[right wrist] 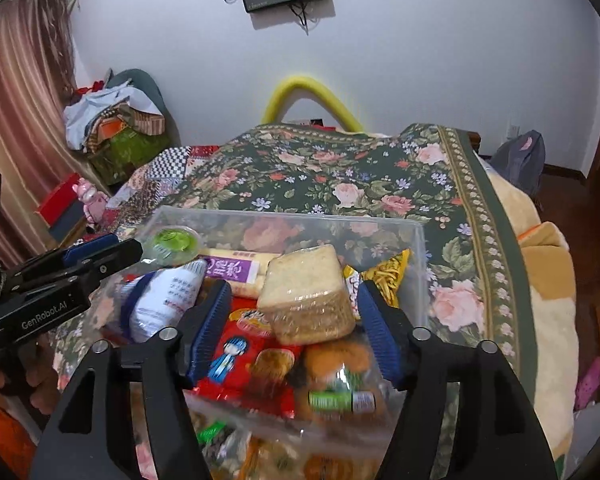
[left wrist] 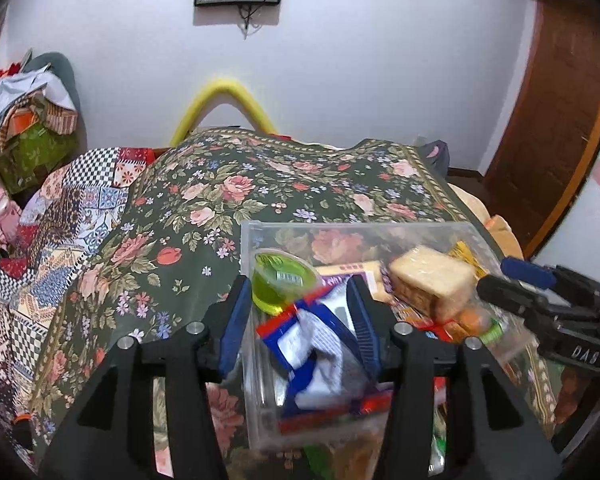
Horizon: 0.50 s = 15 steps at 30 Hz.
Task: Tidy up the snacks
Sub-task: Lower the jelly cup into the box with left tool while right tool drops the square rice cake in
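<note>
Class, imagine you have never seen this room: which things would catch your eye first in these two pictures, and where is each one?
First, the clear plastic bin on the flowered bedspread, crammed with snacks: a wrapped block of crackers on top in the middle and a green jelly cup in its far left corner. Then the yellow foam arch behind the bed.

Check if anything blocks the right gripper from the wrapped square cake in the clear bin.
Nothing visible does. The wrapped cake lies on top of the other snacks in the clear bin, and the right gripper already has its open fingers on either side of it.
</note>
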Each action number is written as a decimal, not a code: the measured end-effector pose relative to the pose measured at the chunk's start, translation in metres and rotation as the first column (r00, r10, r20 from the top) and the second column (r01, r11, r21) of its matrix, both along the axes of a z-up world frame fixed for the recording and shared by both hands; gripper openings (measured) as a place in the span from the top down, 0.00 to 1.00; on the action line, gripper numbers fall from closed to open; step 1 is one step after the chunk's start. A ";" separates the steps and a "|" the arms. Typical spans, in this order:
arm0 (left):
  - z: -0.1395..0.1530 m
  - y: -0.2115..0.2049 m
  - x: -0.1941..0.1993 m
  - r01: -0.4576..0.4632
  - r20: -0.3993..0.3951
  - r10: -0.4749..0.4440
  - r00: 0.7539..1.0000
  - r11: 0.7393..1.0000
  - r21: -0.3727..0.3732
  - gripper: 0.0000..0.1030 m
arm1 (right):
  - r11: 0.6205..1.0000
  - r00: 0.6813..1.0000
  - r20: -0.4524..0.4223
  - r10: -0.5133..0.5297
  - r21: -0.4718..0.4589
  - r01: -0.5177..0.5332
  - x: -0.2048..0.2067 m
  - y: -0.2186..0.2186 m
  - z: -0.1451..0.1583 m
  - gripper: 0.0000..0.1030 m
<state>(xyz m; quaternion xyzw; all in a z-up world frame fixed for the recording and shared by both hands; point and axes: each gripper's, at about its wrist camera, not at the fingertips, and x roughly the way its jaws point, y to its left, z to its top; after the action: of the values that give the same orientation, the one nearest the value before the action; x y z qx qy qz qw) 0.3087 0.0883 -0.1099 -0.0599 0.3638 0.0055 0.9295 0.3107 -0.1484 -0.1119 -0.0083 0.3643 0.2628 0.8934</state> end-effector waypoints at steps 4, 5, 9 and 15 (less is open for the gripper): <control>0.007 -0.007 -0.024 0.034 0.013 -0.034 0.999 0.999 0.017 0.47 | 1.000 1.000 0.021 0.004 0.004 -0.004 -0.017 -0.010 0.008 0.38; 0.008 -0.009 -0.031 0.044 0.015 -0.045 0.999 0.999 0.024 0.44 | 1.000 1.000 0.025 0.006 0.005 -0.006 -0.020 -0.012 0.009 0.38; 0.008 -0.021 -0.053 0.087 0.008 -0.087 0.996 0.995 0.049 0.39 | 1.000 0.999 0.052 0.001 -0.017 0.000 -0.040 -0.022 0.010 0.34; -0.013 -0.027 -0.074 0.099 -0.054 -0.097 0.994 0.995 0.020 0.32 | 1.000 1.000 0.020 -0.004 -0.024 0.004 -0.059 -0.036 -0.007 0.19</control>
<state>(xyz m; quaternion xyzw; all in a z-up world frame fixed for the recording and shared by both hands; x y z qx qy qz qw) 0.2348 0.0616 -0.1226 -0.0311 0.3908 -0.0343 0.9193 0.2522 -0.1849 -0.1193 -0.0210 0.3588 0.2564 0.8973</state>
